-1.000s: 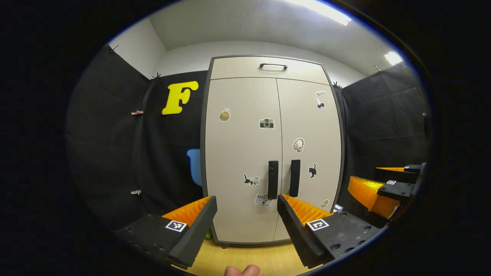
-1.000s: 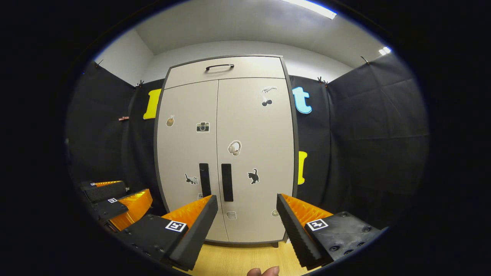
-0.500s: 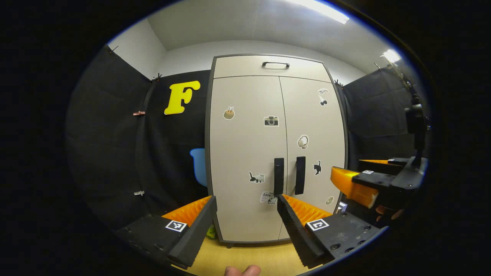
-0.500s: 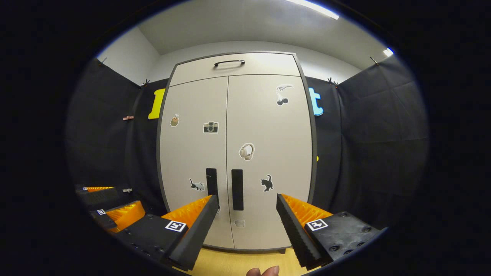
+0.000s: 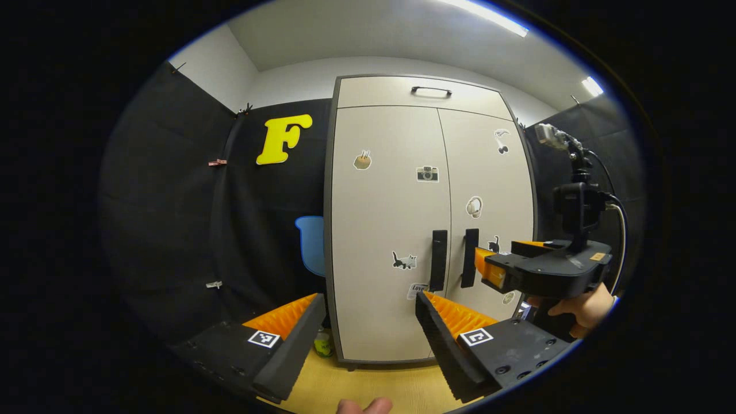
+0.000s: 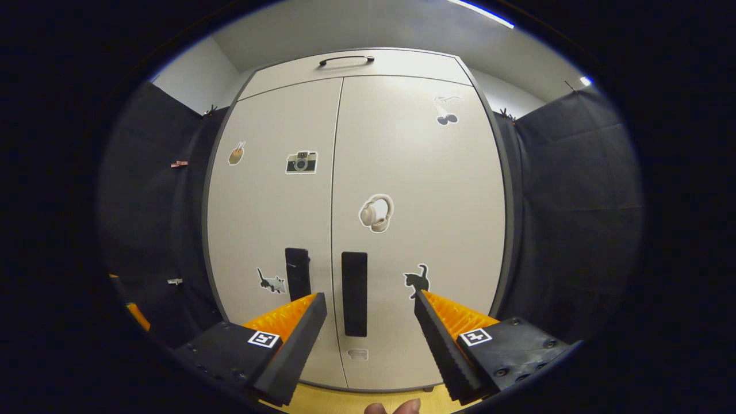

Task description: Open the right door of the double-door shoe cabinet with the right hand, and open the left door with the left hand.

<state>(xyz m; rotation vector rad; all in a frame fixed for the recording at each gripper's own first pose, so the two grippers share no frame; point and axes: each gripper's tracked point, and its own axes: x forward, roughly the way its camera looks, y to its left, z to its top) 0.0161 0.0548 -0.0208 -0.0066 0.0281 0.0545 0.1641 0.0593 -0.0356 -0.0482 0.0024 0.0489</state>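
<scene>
Two doors of the shoe cabinet point(image 6: 356, 218) were both shut when we looked: the left door point(image 6: 270, 218) and the right door point(image 6: 420, 207) met at a thin seam down the middle, each with a dark upright handle beside that seam. In the right gripper view, the right door's handle point(image 6: 354, 293) stood at about 6 o'clock from the headphone sticker point(image 6: 376, 213), and the left door's handle point(image 6: 297, 273) sat just at its 9 o'clock. We saw the right gripper point(image 6: 368, 333) spread wide with nothing between its fingers, and the right handle appeared in the gap between them, still apart from both. A black cat sticker point(image 6: 418, 280) sat just above the tip of one finger point(image 6: 437, 339).

In the left gripper view, the left gripper point(image 5: 368, 333) was likewise gaping and empty, well back from the cabinet over the wooden floor point(image 5: 374, 385). At its 2 o'clock we saw the right gripper point(image 5: 489, 270), held by a hand point(image 5: 581, 307), with its front end near the right door's handle point(image 5: 470, 257); we could not tell whether it touched. The left door's handle point(image 5: 439, 260) stood just beside it, untouched. A small drawer with a bar pull point(image 5: 431, 90) topped the cabinet.
</scene>
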